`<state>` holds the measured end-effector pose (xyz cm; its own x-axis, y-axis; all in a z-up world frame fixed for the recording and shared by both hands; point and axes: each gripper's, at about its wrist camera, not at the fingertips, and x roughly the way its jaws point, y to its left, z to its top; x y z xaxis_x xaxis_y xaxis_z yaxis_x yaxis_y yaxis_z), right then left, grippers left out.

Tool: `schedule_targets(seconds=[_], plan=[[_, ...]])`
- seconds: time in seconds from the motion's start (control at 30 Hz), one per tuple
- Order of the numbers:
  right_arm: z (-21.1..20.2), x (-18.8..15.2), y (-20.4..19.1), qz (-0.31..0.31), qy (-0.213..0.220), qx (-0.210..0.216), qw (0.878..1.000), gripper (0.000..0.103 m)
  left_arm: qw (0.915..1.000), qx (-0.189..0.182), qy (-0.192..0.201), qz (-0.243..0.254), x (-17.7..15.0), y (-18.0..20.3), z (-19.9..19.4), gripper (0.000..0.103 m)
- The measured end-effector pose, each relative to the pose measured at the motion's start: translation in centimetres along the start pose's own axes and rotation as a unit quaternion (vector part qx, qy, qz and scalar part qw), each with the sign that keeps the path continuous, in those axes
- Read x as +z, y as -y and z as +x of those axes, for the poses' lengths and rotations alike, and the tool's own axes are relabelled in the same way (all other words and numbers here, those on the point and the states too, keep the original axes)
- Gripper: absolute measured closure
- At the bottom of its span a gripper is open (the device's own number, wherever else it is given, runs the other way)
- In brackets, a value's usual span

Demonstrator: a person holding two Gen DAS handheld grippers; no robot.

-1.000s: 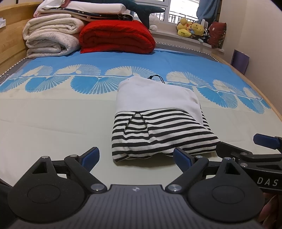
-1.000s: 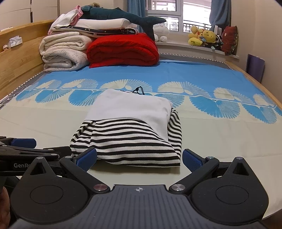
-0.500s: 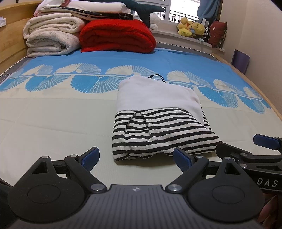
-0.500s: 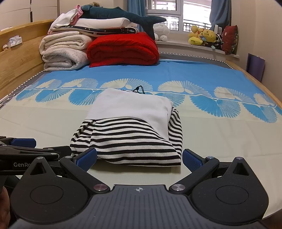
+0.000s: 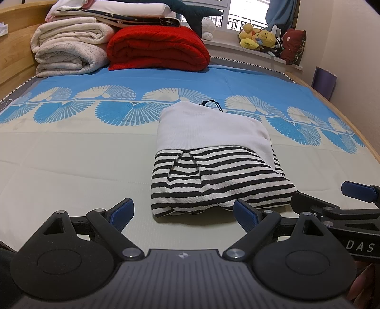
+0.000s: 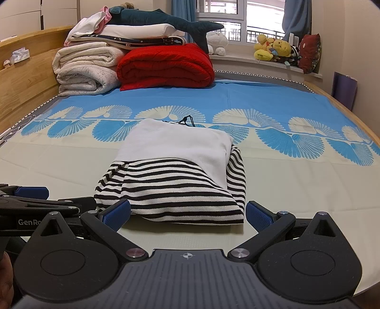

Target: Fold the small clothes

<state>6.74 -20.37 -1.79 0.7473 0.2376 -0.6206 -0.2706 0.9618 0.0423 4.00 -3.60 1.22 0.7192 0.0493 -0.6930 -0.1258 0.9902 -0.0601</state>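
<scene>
The folded striped garment (image 5: 213, 164) lies on the bed sheet (image 5: 71, 166), just ahead of both tongs. The right gripper (image 6: 187, 215) and the left gripper (image 5: 182, 214) gape empty, low and level; their casings read "DAS" and "GenRo".

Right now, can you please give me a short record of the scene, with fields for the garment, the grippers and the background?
garment: striped garment, folded, white part on top, lying on the bed
left gripper: open, empty, just short of the garment's near edge
right gripper: open, empty, also at the near edge
background: red blanket, white blankets, shark plush
</scene>
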Motion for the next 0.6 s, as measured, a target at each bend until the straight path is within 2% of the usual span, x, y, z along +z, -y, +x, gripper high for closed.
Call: schedule_targets(seconds=[0.27, 0.33, 0.6], plan=[[-0.02, 0.03, 0.03, 0.000, 0.000, 0.000, 1.000, 0.001, 1.0000, 0.001, 0.002, 0.001, -0.04, -0.03, 0.04, 0.009], [-0.04, 0.05, 0.04, 0.000, 0.000, 0.000, 1.000, 0.001, 0.9997, 0.023, 0.009, 0.008, 0.00, 0.05, 0.03, 0.000], [0.11, -0.22, -0.11, 0.000, 0.000, 0.001, 1.000, 0.001, 0.9998, 0.015, 0.008, 0.009, 0.15, -0.01, 0.24, 0.000]])
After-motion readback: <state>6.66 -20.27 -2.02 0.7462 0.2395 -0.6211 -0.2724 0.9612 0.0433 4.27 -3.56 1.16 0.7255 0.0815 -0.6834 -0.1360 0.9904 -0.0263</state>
